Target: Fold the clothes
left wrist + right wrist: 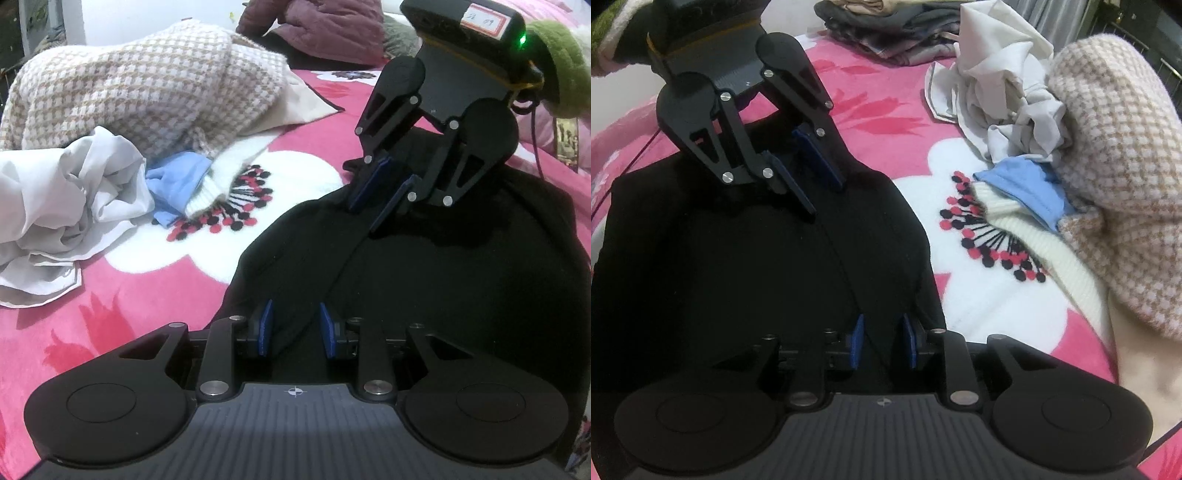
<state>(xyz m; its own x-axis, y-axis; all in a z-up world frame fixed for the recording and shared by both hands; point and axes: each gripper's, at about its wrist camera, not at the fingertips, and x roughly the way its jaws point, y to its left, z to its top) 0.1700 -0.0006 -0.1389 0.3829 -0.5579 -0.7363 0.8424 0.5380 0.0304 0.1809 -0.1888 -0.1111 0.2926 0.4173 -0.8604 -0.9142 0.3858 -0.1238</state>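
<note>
Black garment [424, 295] on pink floral blanket [129, 314], left gripper [295, 328] and right gripper [882, 339] narrowly parted over it

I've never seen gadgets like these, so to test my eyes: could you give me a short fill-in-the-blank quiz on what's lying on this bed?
1. Both grippers are poised over a garment whose colour is ____.
2. The blanket under everything is mostly ____ with big white flowers.
3. The knitted checked garment is beige and ____.
4. Tucked between the crumpled white cloth and the checked knit is a small cloth coloured light ____.

Missing words: black; pink; white; blue
</note>
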